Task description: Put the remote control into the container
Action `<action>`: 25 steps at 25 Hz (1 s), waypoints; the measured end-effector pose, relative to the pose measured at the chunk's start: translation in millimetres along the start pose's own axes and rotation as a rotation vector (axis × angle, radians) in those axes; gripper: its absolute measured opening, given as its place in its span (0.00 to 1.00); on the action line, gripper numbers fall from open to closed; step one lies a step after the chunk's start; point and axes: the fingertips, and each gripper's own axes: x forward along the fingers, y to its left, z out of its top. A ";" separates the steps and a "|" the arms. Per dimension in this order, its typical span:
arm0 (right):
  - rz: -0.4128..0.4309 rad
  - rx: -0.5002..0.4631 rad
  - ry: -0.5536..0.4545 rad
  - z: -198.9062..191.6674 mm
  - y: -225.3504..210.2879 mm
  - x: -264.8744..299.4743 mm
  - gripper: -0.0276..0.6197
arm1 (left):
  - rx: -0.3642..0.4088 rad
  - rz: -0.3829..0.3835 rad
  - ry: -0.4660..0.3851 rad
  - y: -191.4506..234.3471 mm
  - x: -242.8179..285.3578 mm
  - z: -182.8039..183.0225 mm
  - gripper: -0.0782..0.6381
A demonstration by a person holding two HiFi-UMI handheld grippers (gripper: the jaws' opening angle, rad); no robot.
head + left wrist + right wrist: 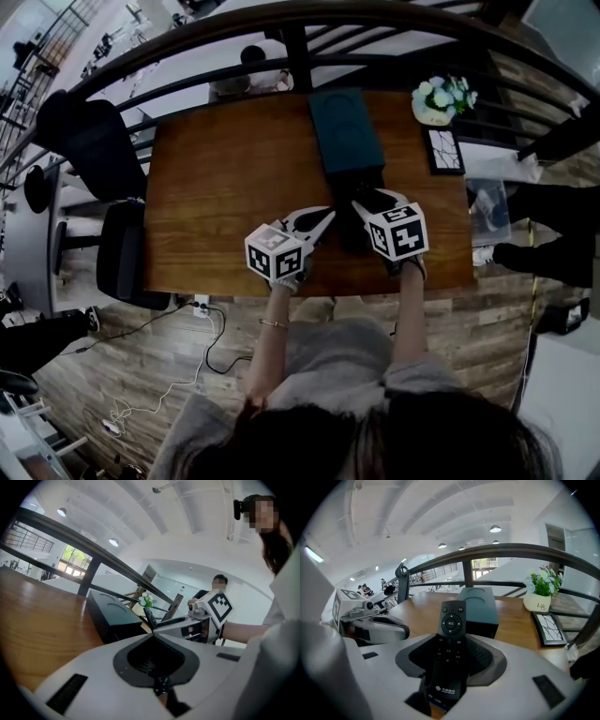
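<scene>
The slim black plastic remote control sits clamped in the right hand-held gripper near the wooden worktop's front edge, close before the boxy dark-teal container (round recess on top), while the left hand-held gripper is closed and empty beside bare wood.

Forearms extended forward, left claw seemingly closed, empty, right claw clamped on remote control

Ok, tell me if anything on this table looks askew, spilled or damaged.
Nothing stands out. The remote control sits straight in the right gripper, the container stands intact on the table, and the flower pot stands upright.
</scene>
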 end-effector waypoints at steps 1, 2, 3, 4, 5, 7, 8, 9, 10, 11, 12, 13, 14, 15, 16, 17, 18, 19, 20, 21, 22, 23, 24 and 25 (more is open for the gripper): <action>0.003 0.001 0.012 -2.0 -1.8 2.8 0.35 | -0.006 0.006 0.000 1.9 1.5 -1.2 0.11; 0.006 0.002 0.023 -4.0 -3.0 5.5 0.35 | -0.010 0.012 0.003 3.5 2.7 -2.5 0.11; 0.009 0.003 0.035 -6.0 -3.6 8.3 0.35 | -0.012 0.018 0.009 5.1 3.6 -4.3 0.11; 0.012 0.004 0.047 -7.9 -3.7 11.3 0.35 | -0.013 0.022 0.018 6.6 4.3 -6.7 0.11; 0.016 0.003 0.060 -9.9 -3.6 14.4 0.35 | -0.017 0.025 0.026 8.0 5.0 -8.8 0.11; 0.025 -0.004 0.089 -14.1 -3.5 20.4 0.35 | -0.036 0.028 0.030 10.5 7.2 -11.9 0.11; 0.031 -0.010 0.103 -16.3 -3.6 23.1 0.35 | -0.047 0.028 0.030 11.7 8.7 -13.4 0.11; 0.036 -0.016 0.116 -18.1 -3.9 25.5 0.35 | -0.055 0.030 0.031 13.0 10.3 -14.9 0.11; 0.041 -0.022 0.128 -19.5 -4.1 27.5 0.35 | -0.062 0.032 0.032 14.5 11.8 -16.2 0.11; 0.046 -0.026 0.140 -20.7 -4.3 29.6 0.35 | -0.069 0.034 0.033 16.2 13.0 -17.3 0.11; 0.050 -0.029 0.154 -22.0 -4.6 31.9 0.35 | -0.075 0.036 0.033 18.0 13.9 -18.1 0.11; 0.052 -0.030 0.167 -23.3 -5.2 34.0 0.35 | -0.082 0.038 0.032 19.7 14.7 -18.7 0.11; 0.051 -0.030 0.182 -24.9 -6.4 36.0 0.35 | -0.088 0.040 0.033 21.1 15.6 -19.4 0.11; 0.048 -0.027 0.197 -27.1 -8.2 37.8 0.35 | -0.093 0.042 0.034 21.9 16.8 -20.6 0.11; 0.045 -0.024 0.212 -29.5 -10.2 39.6 0.35 | -0.097 0.043 0.037 22.4 18.0 -22.1 0.11; 0.042 -0.019 0.225 -31.5 -11.9 41.5 0.35 | -0.101 0.044 0.040 23.0 18.9 -23.8 0.11; 0.040 -0.016 0.237 -33.0 -13.2 43.6 0.35 | -0.105 0.046 0.042 23.8 19.4 -25.4 0.11; 0.039 -0.013 0.248 -34.0 -14.1 45.8 0.35 | -0.109 0.048 0.044 25.1 19.7 -26.8 0.11; 0.038 -0.012 0.259 -34.9 -14.6 48.1 0.35 | -0.115 0.050 0.045 26.6 19.9 -27.9 0.11; 0.038 -0.012 0.271 -35.9 -15.1 50.5 0.35 | -0.120 0.053 0.045 28.4 20.1 -28.6 0.11; 0.037 -0.013 0.286 -37.2 -15.4 52.7 0.35 | -0.126 0.055 0.046 30.1 20.2 -28.9 0.11; 0.036 -0.015 0.303 -38.6 -15.5 54.6 0.35 | -0.129 0.057 0.045 31.8 20.3 -29.0 0.11; 0.037 -0.017 0.321 -39.8 -15.4 55.9 0.35 | -0.131 0.060 0.045 33.2 20.4 -29.1 0.11; 0.039 -0.019 0.337 -40.8 -15.1 56.7 0.35 | -0.132 0.062 0.045 34.2 20.6 -29.2 0.11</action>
